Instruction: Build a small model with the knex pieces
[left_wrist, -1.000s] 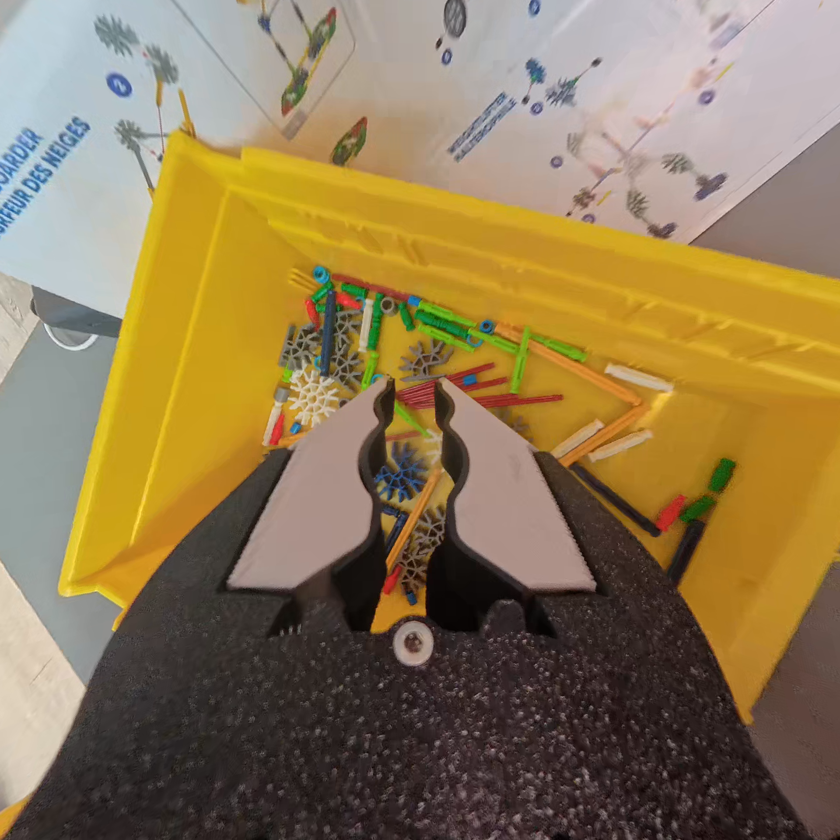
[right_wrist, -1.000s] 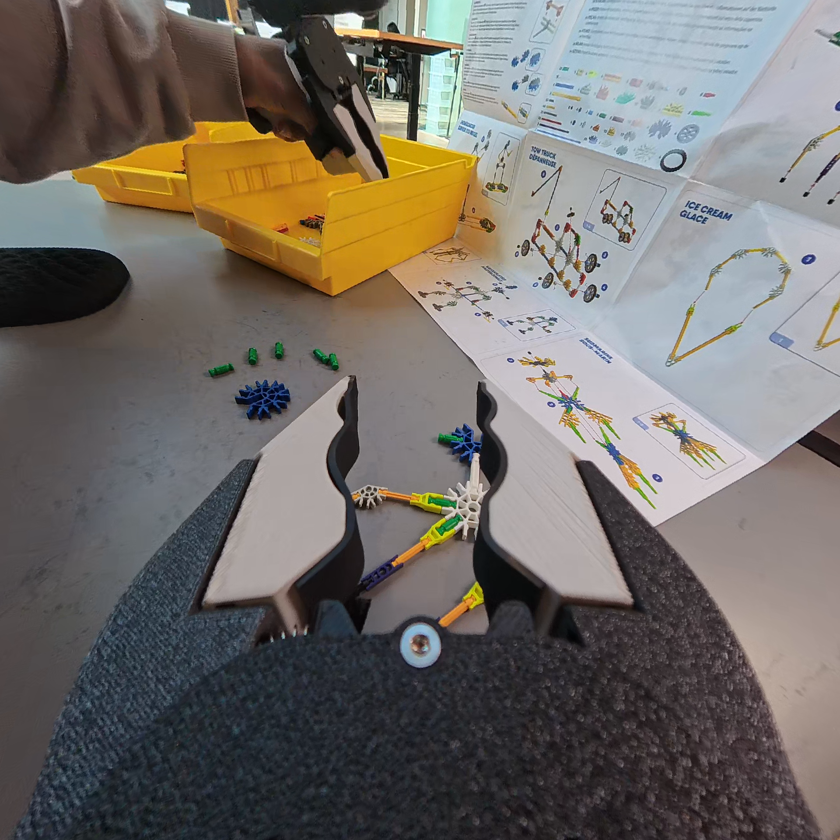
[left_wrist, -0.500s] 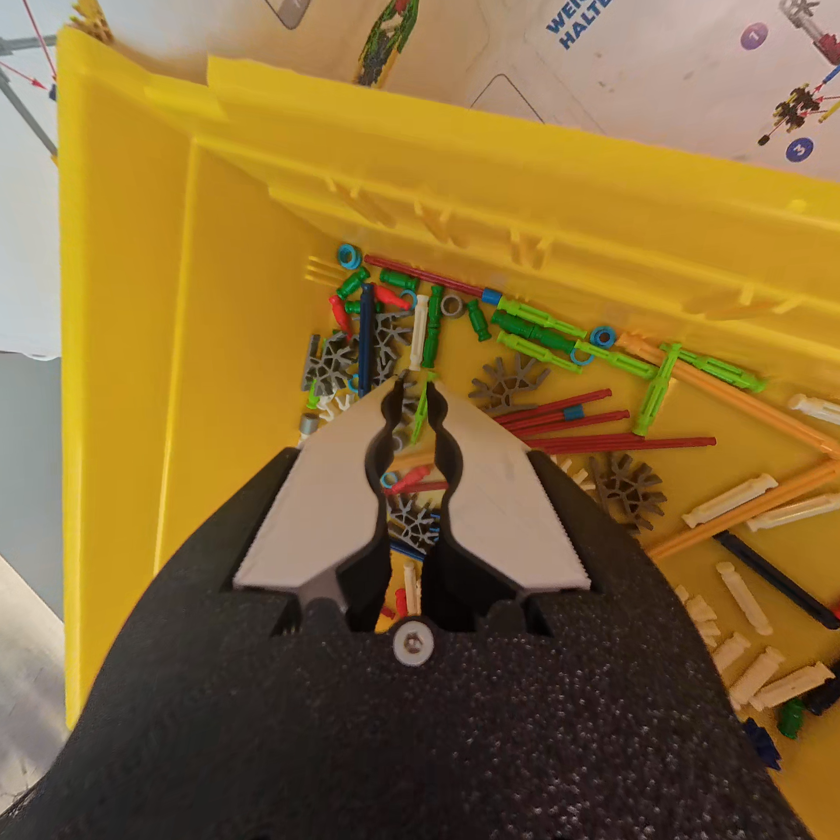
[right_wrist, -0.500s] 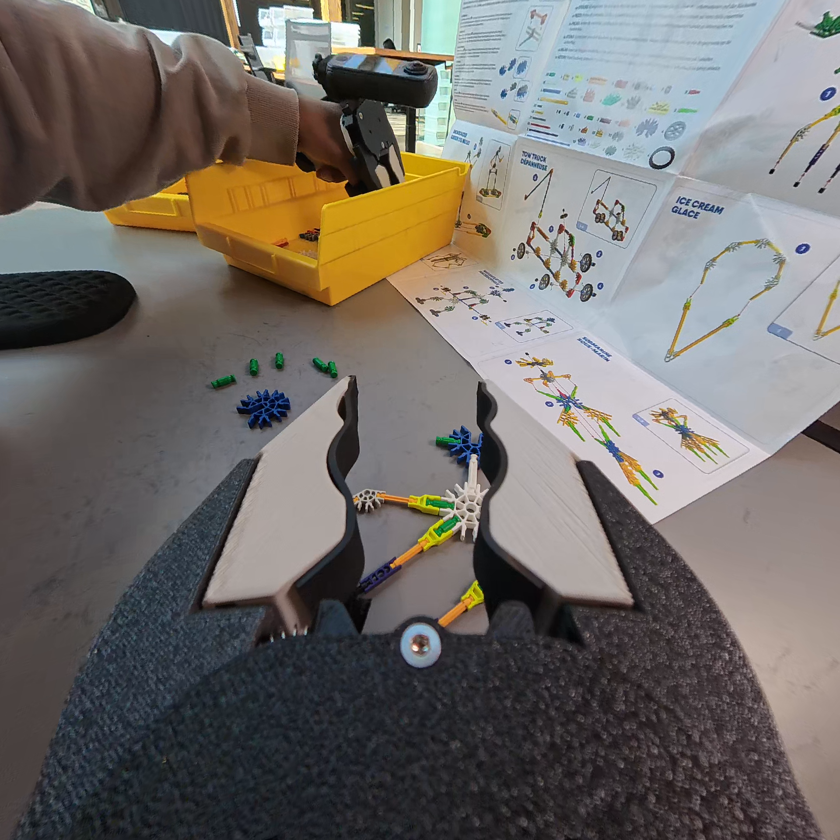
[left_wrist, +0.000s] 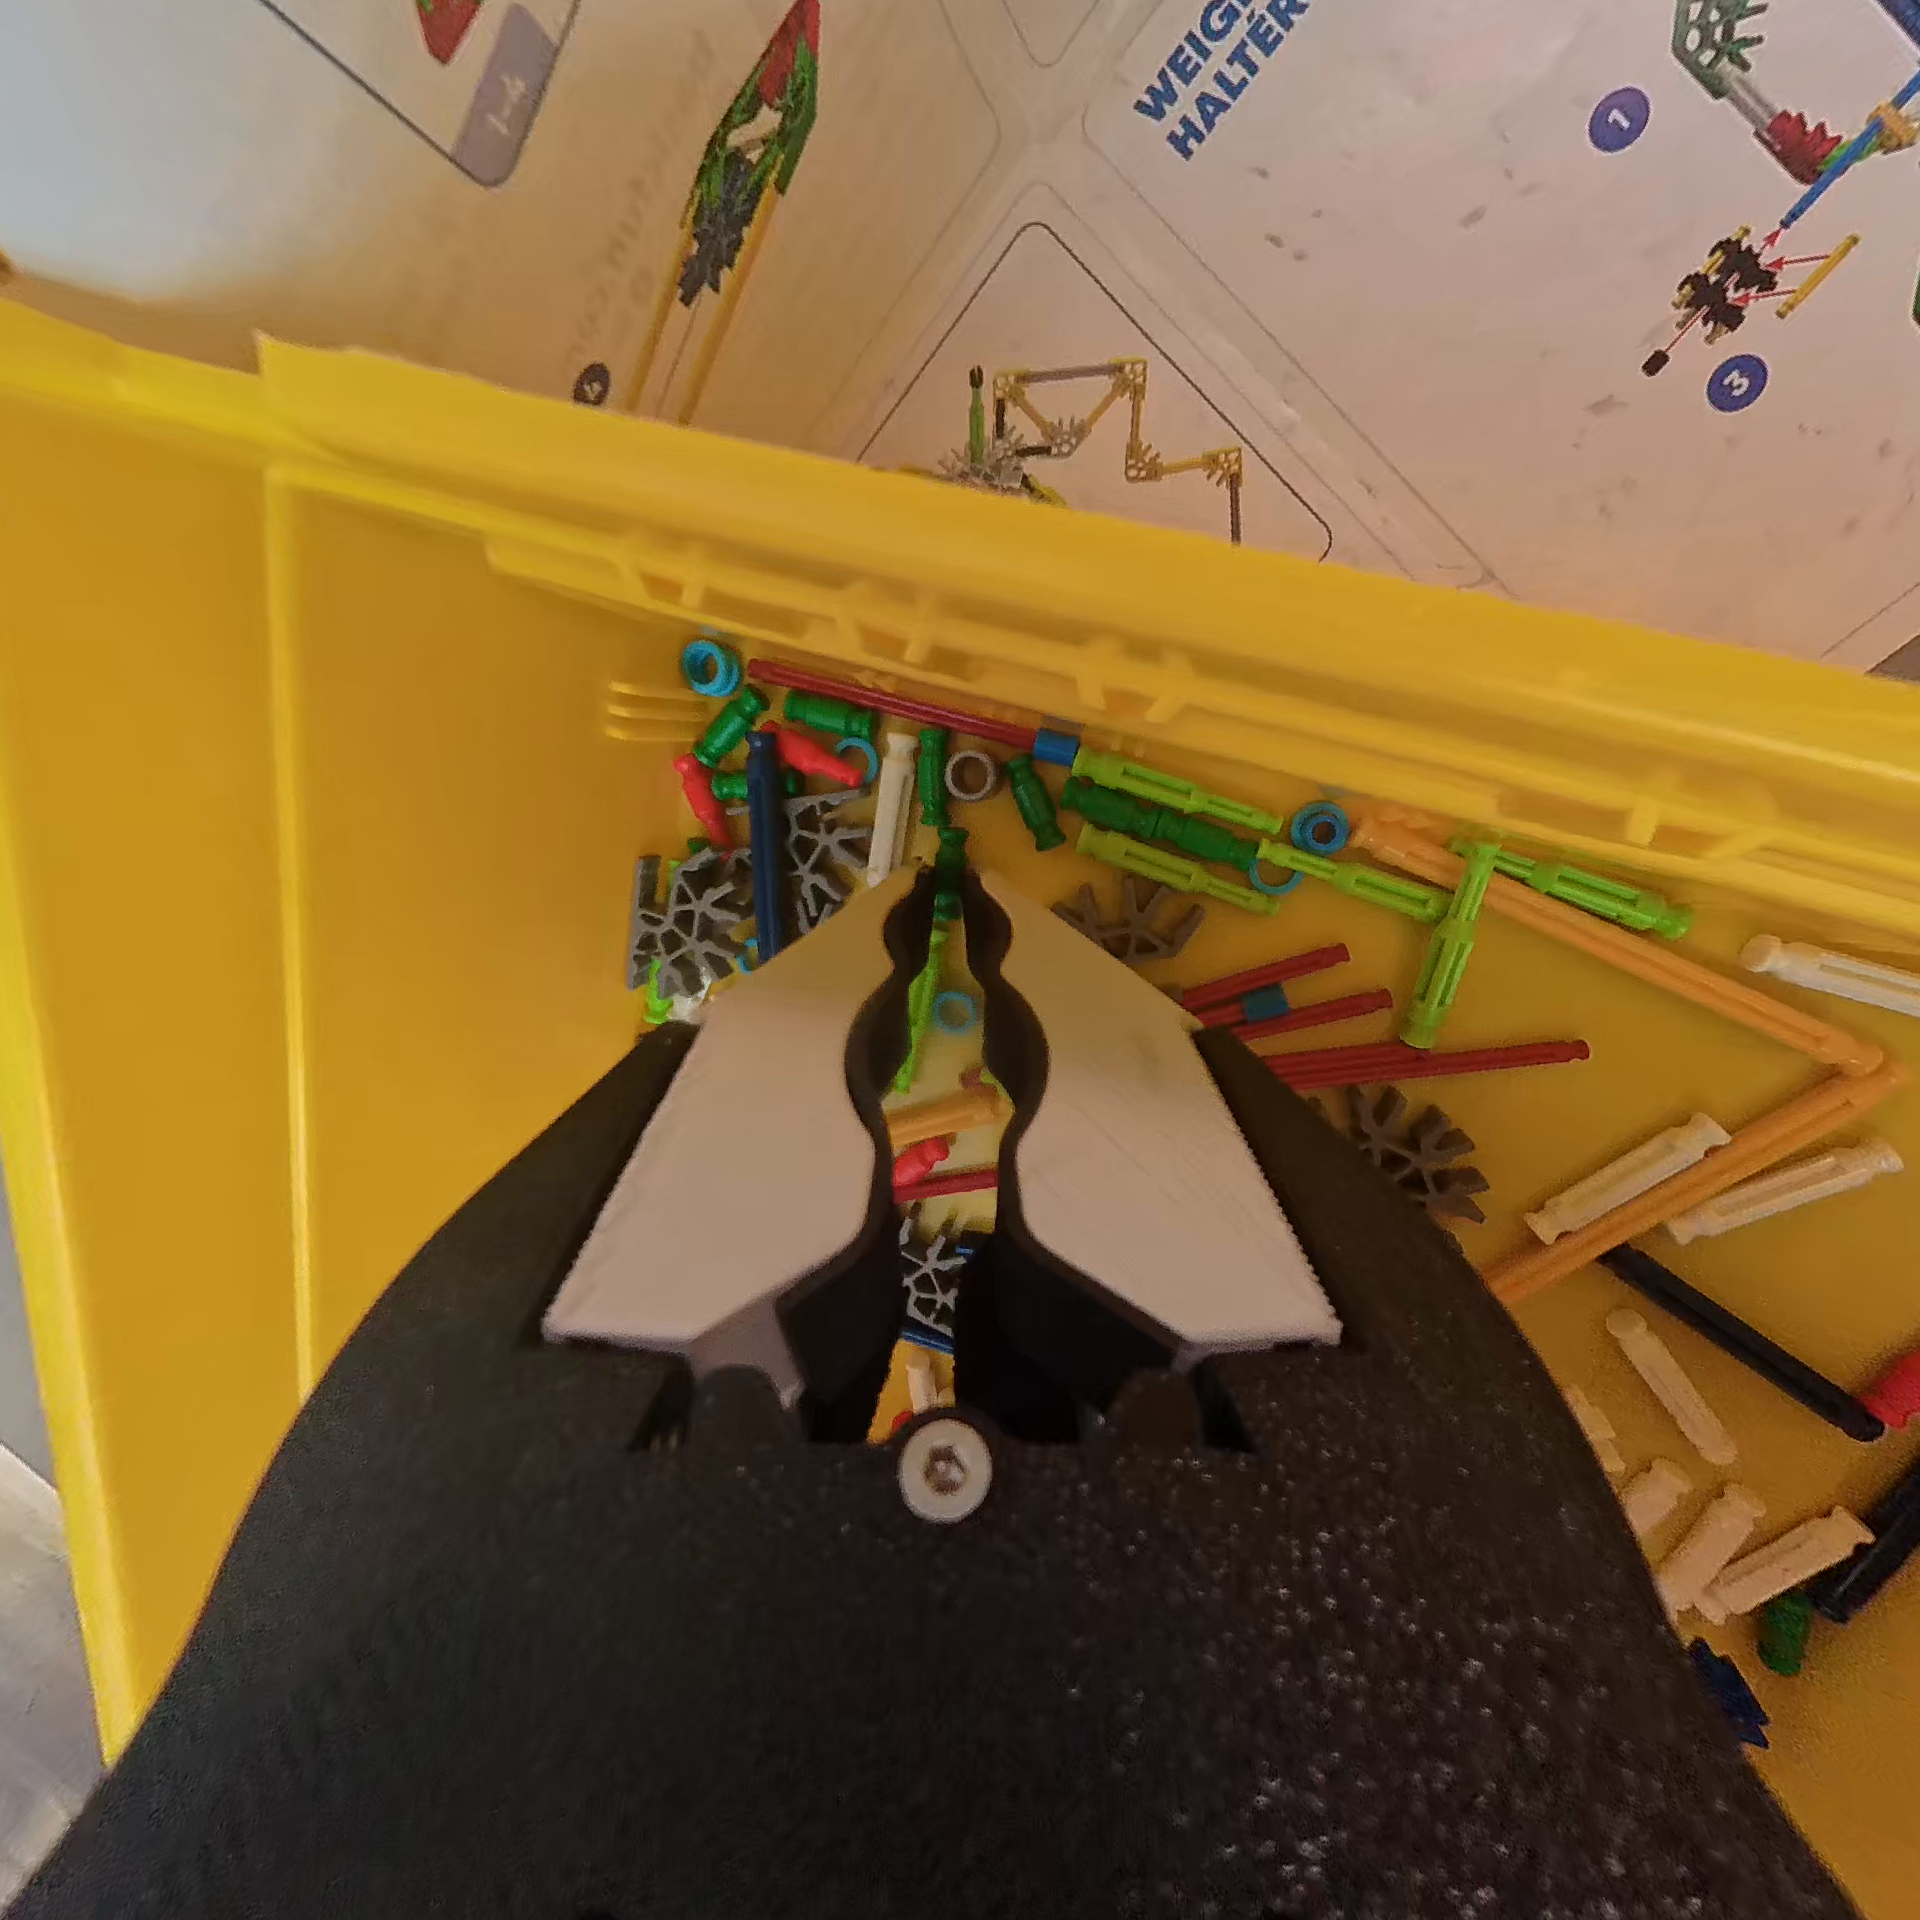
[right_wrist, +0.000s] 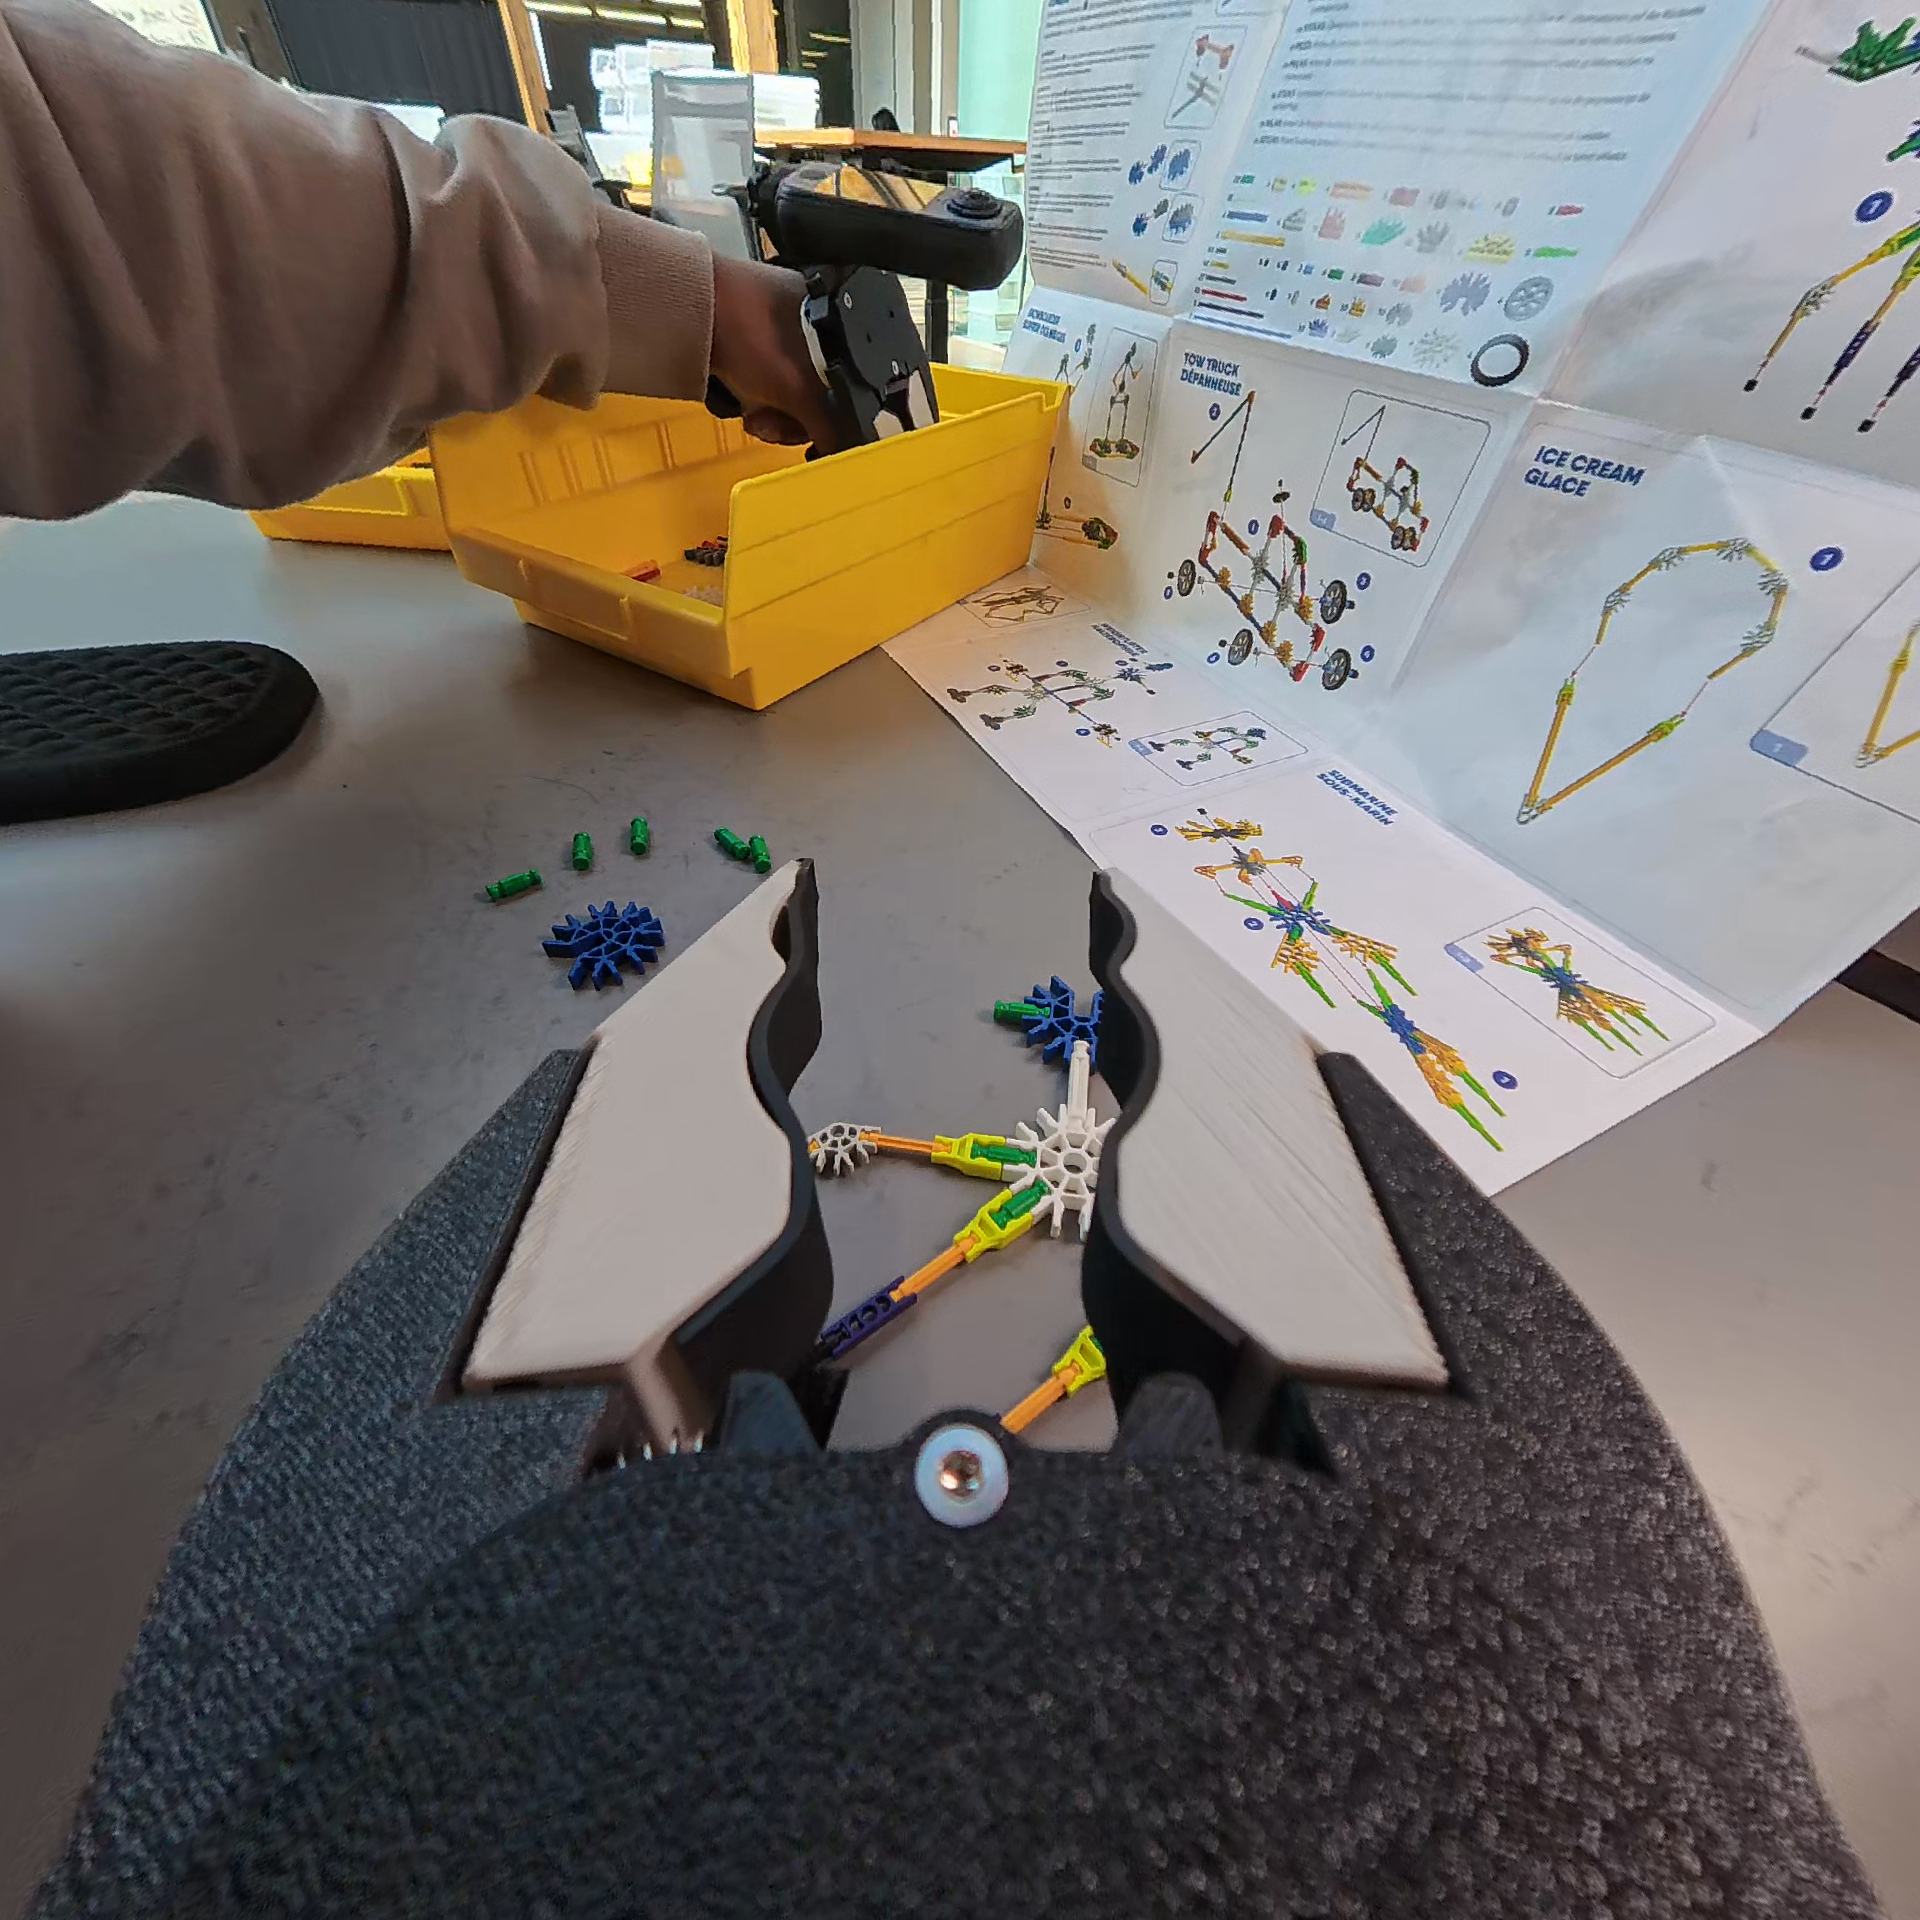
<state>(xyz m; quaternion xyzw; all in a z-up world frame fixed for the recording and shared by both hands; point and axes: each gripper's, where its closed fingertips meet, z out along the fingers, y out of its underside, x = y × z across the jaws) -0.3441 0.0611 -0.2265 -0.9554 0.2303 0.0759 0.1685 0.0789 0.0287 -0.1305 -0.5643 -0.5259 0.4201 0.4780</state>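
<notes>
My left gripper (left_wrist: 948, 883) is down inside a yellow bin (left_wrist: 416, 727) of loose rods and connectors. Its jaws are nearly closed, and the tips pinch a small dark green rod (left_wrist: 949, 847) near the bin's far wall. It also shows in the right wrist view (right_wrist: 894, 410), held by a hand in the same bin (right_wrist: 883, 561). My right gripper (right_wrist: 951, 899) is open and empty, low over the grey table. Beneath it lies a small assembly around a white connector (right_wrist: 1065, 1153) with orange rods and yellow-green pieces.
On the table lie a blue connector (right_wrist: 605, 940), several short green rods (right_wrist: 639, 836) and another blue connector (right_wrist: 1055, 1013). A large instruction sheet (right_wrist: 1455, 623) stands at the right. A black pad (right_wrist: 125, 717) lies at the left, and a second yellow bin (right_wrist: 353, 509) behind. Across from one pair of fingers to the other is roughly 45 centimeters. The white connector (right_wrist: 1065, 1153) is about 9 centimeters from my right fingertips and 45 centimeters from my left.
My left gripper has gone deeper into the bin toward its far wall and its jaws have narrowed onto the green rod. The right gripper has stayed in place, open.
</notes>
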